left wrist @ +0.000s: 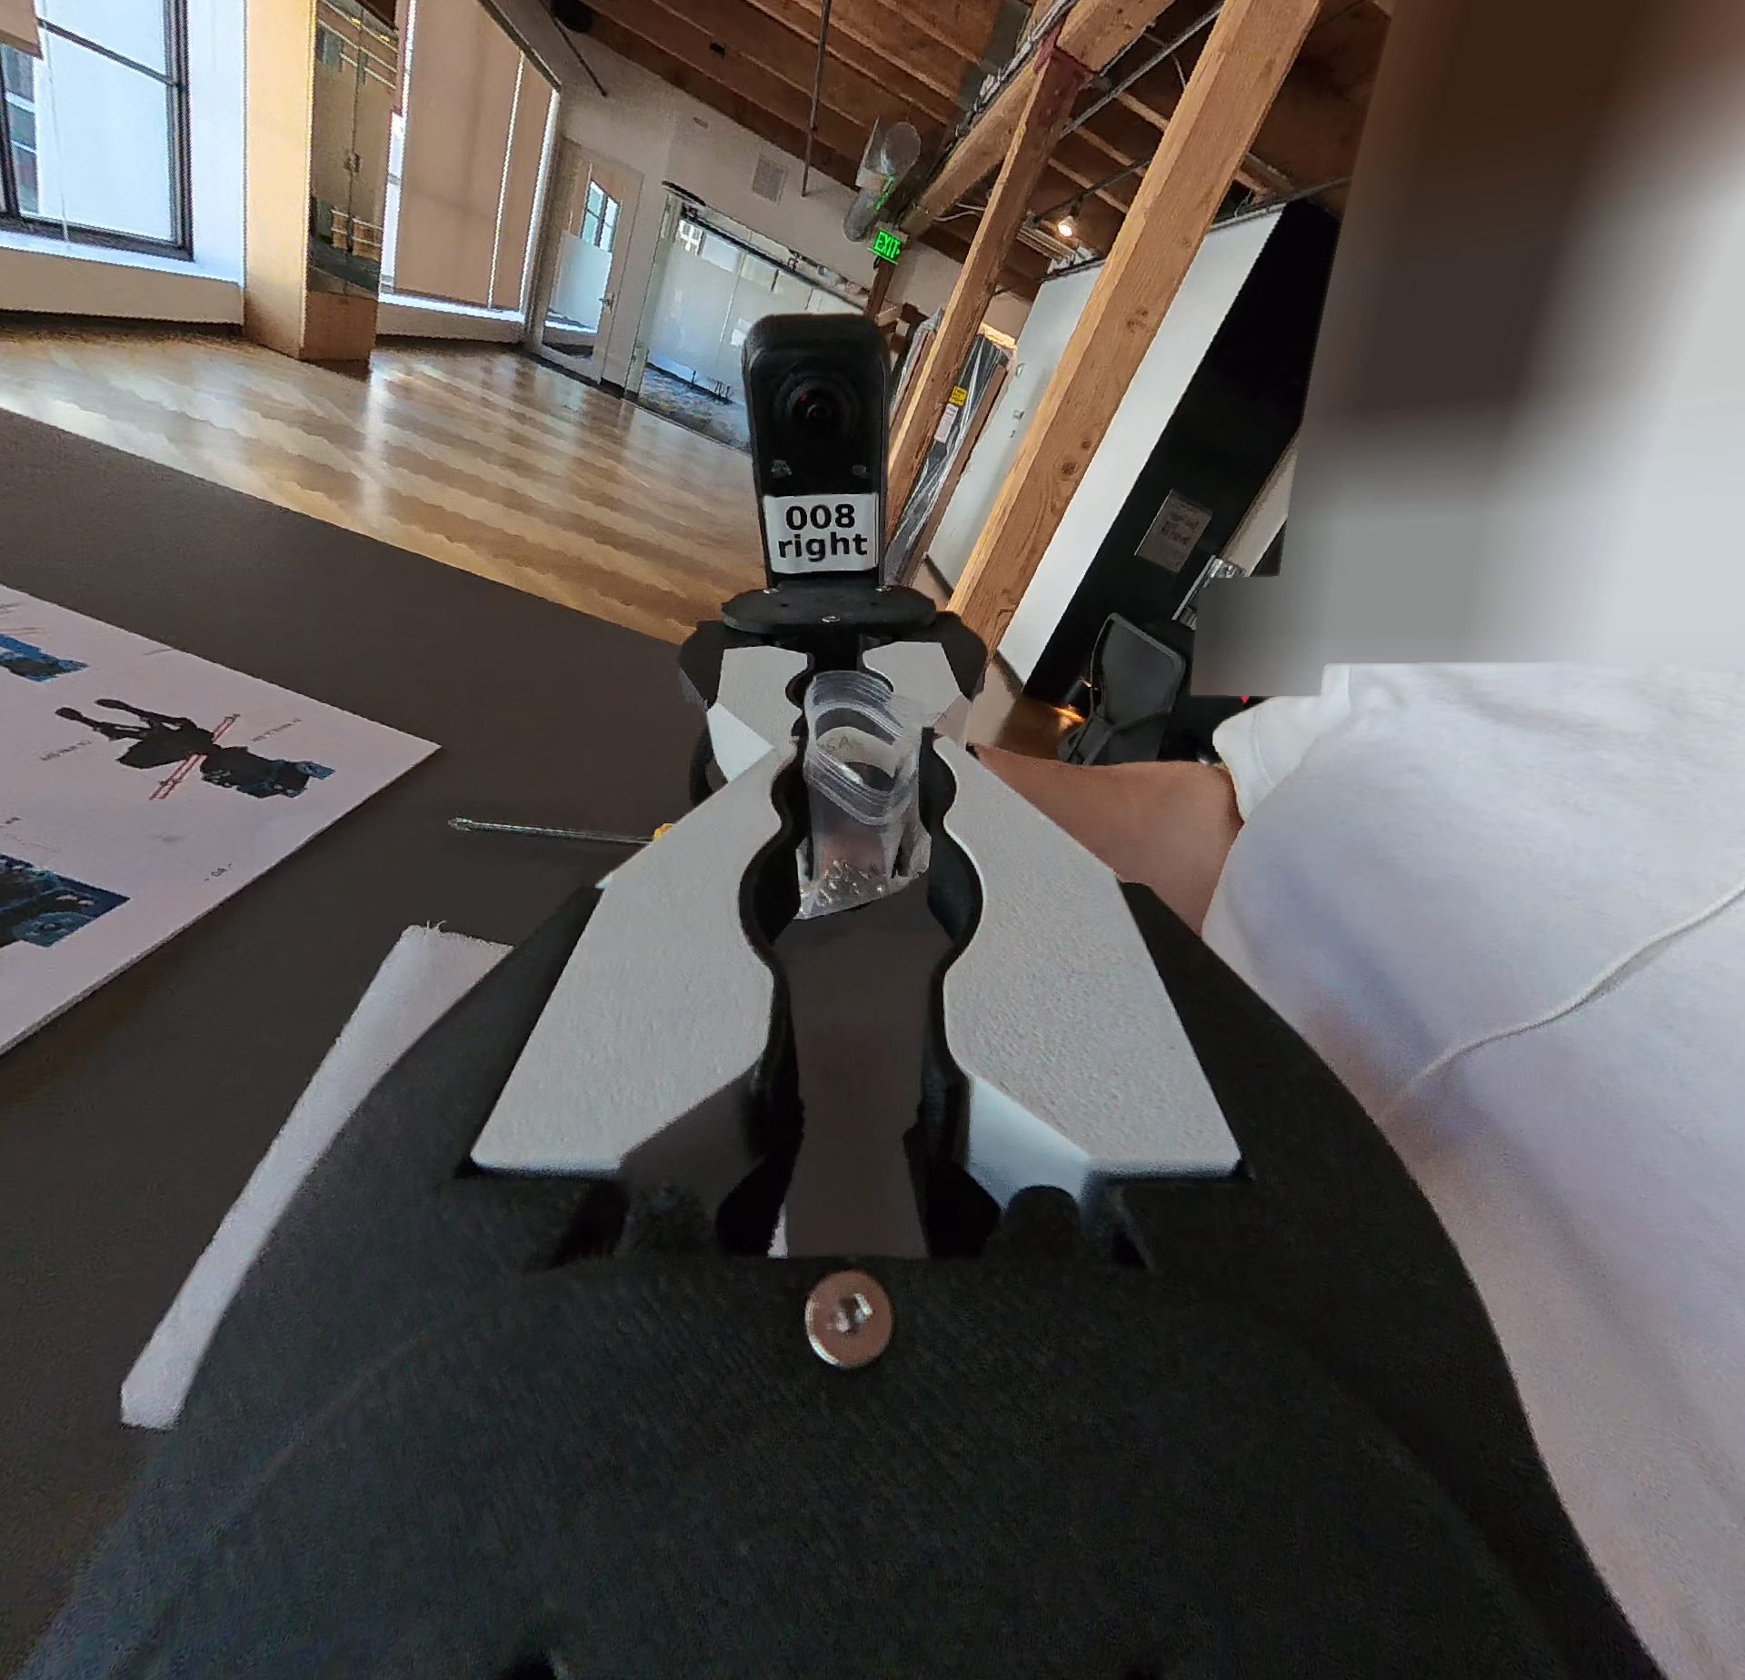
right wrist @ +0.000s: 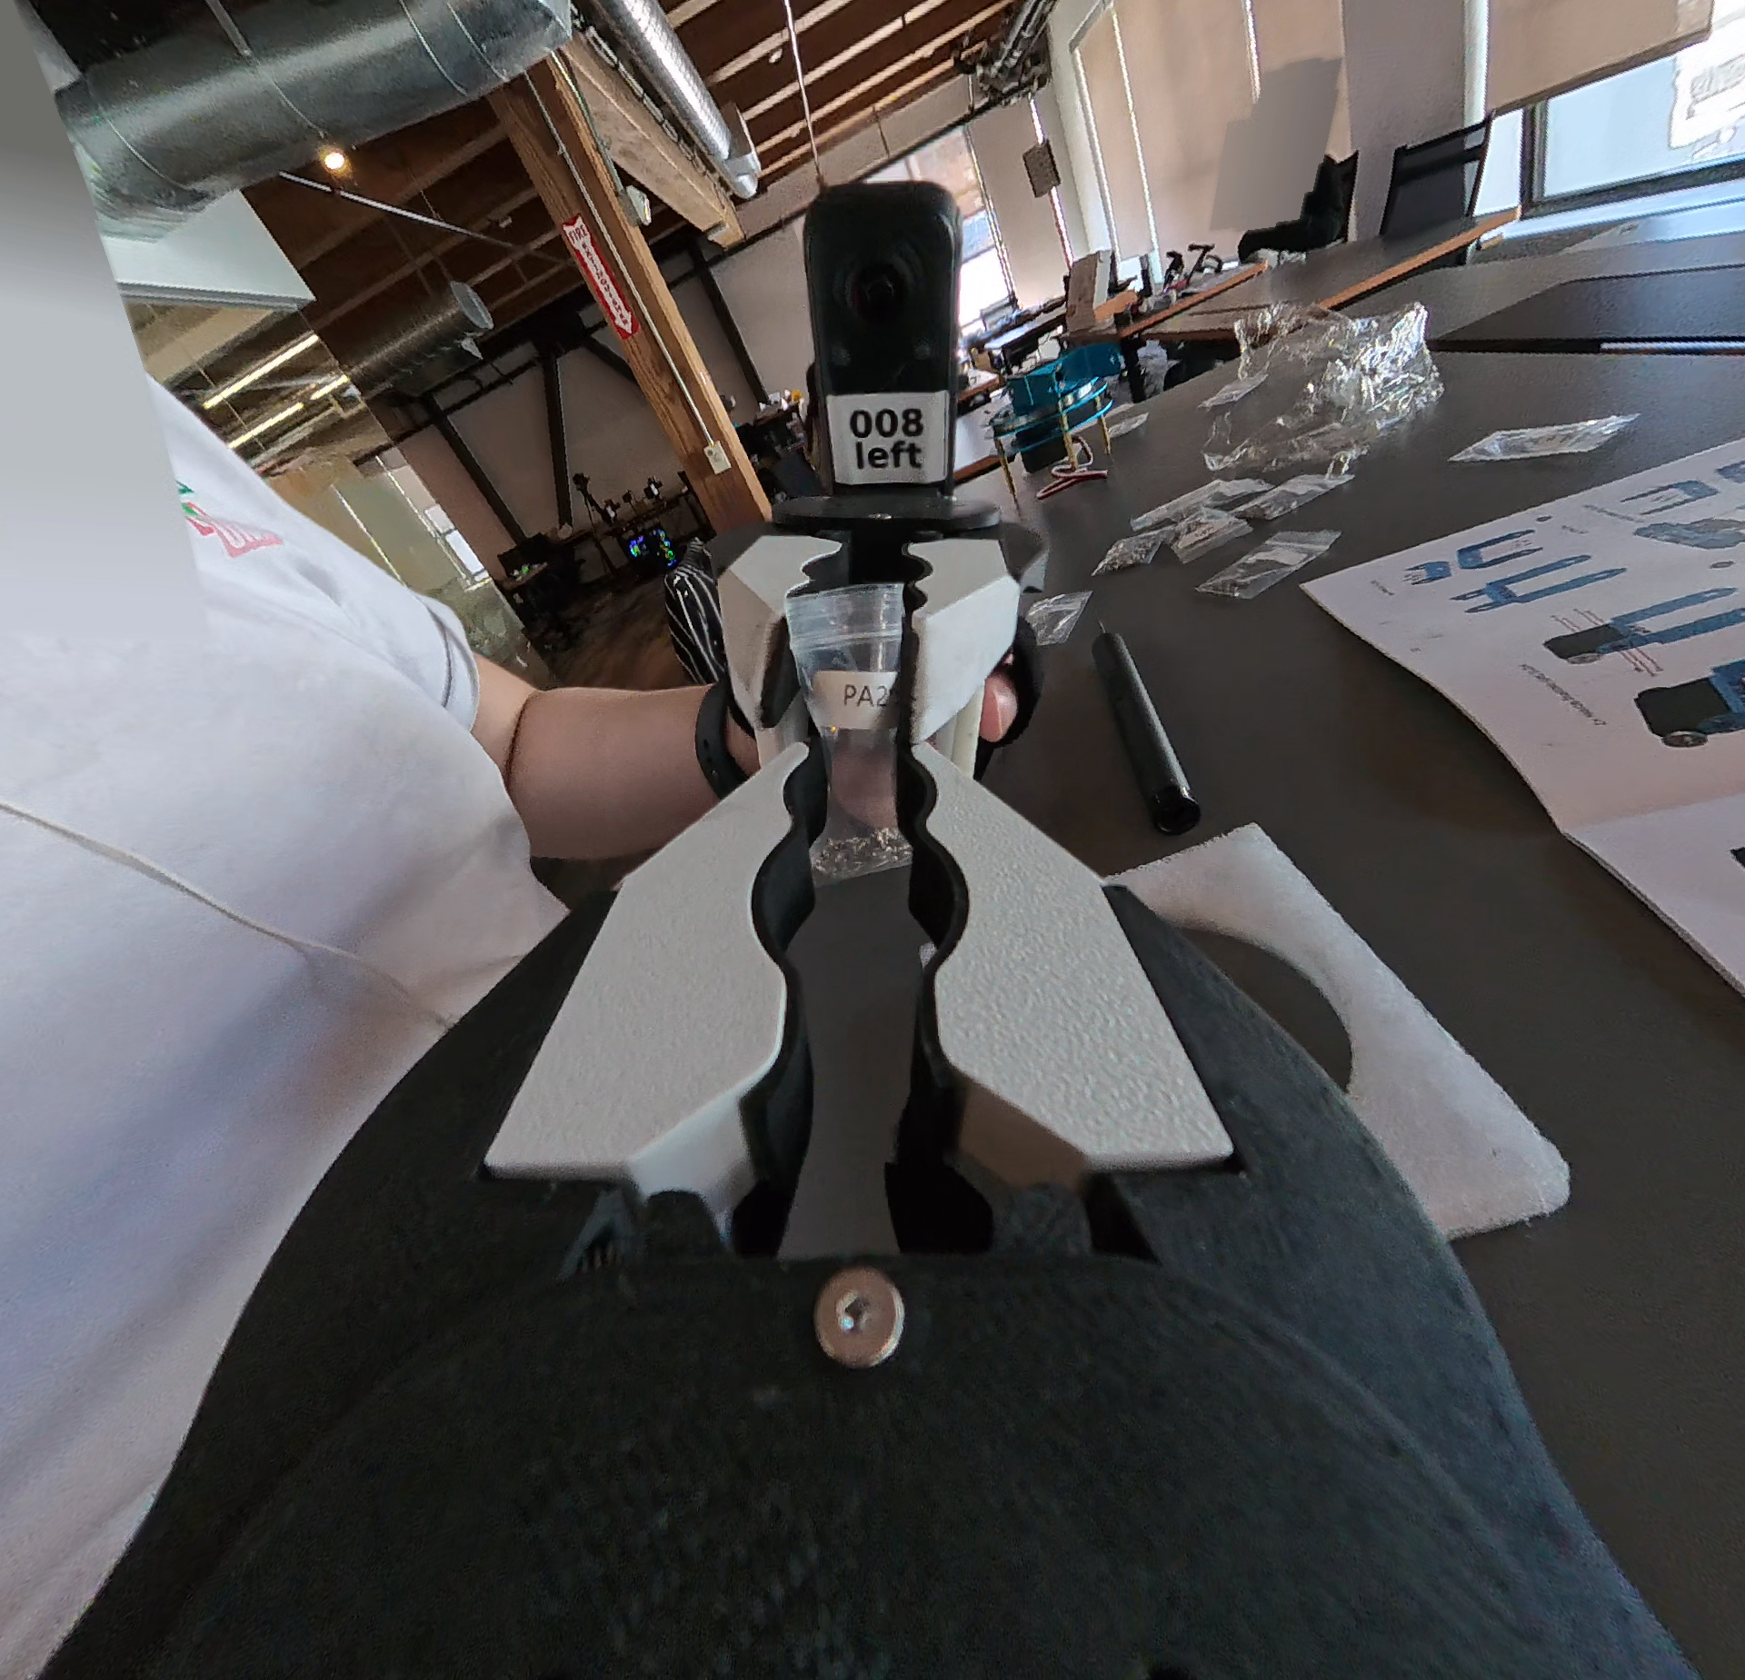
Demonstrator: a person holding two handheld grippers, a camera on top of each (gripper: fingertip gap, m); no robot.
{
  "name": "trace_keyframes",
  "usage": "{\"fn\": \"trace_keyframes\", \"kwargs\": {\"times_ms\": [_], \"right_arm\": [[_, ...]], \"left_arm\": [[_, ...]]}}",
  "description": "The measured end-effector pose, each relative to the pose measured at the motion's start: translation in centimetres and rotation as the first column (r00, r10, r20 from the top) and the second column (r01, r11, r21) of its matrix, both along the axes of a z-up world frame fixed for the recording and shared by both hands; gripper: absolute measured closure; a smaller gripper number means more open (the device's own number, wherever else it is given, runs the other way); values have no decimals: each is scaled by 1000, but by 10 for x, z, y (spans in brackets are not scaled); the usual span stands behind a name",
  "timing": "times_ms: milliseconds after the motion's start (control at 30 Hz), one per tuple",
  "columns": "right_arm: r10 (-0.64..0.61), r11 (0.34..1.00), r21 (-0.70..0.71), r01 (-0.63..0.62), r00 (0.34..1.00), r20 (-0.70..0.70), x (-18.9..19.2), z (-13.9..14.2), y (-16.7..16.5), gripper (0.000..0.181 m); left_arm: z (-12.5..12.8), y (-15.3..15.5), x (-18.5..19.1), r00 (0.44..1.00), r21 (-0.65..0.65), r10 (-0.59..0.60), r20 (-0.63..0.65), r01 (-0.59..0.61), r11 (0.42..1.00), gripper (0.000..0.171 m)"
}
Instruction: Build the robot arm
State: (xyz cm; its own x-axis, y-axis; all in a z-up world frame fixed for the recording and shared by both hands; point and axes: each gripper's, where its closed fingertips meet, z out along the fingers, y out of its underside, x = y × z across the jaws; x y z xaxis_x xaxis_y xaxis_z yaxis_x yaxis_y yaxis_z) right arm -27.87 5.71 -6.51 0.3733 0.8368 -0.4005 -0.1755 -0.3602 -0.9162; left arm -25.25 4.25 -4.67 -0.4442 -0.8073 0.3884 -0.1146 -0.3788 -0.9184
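I've got both grippers nose to nose in the middle of each view, and one small clear zip bag is strung between them. The left gripper has its white fingers drawn in close, pinching the bag near the end that holds the little metal screws. The right gripper does the same from the opposite side, fingers narrowed onto the plastic; in its view the bag carries a white label, and its open mouth sits up against the other gripper's tips. The bag hangs just above the dark table.

In the left wrist view the far gripper and its upright camera block the centre, and a white sleeve with a forearm fills the right side, hiding the table there. At lower left lies a white foam strip; above it a printed instruction sheet, and a thin screwdriver lies flat just left of the fingertips.

In the right wrist view the sleeve covers the left side. To the right of the fingers a black cylindrical tool lies on the table, a white foam piece sits lower right, the printed sheet at the right edge, and small clear parts bags are scattered beyond, with crumpled clear wrapping at upper right.
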Motion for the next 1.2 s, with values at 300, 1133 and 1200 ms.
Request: {"fn": "trace_keyframes", "kwargs": {"times_ms": [300, 1133, 1200], "right_arm": [[24, 999, -31, -23, 999, 39, -6, -5, 8, 169], [-140, 987, -14, 158, 909, 392, 7, -20, 14, 169], [-147, 987, -1, 163, 888, 435, 8, -25, 14, 169]], "left_arm": [[-3, 10, -6, 1000, -40, 18, 5, -18, 999, 152], [-15, 28, -17, 989, 81, 77, -123, -67, 994, 131], [-18, 26, -14, 987, 93, 89, -130, -77, 993, 129]]}}
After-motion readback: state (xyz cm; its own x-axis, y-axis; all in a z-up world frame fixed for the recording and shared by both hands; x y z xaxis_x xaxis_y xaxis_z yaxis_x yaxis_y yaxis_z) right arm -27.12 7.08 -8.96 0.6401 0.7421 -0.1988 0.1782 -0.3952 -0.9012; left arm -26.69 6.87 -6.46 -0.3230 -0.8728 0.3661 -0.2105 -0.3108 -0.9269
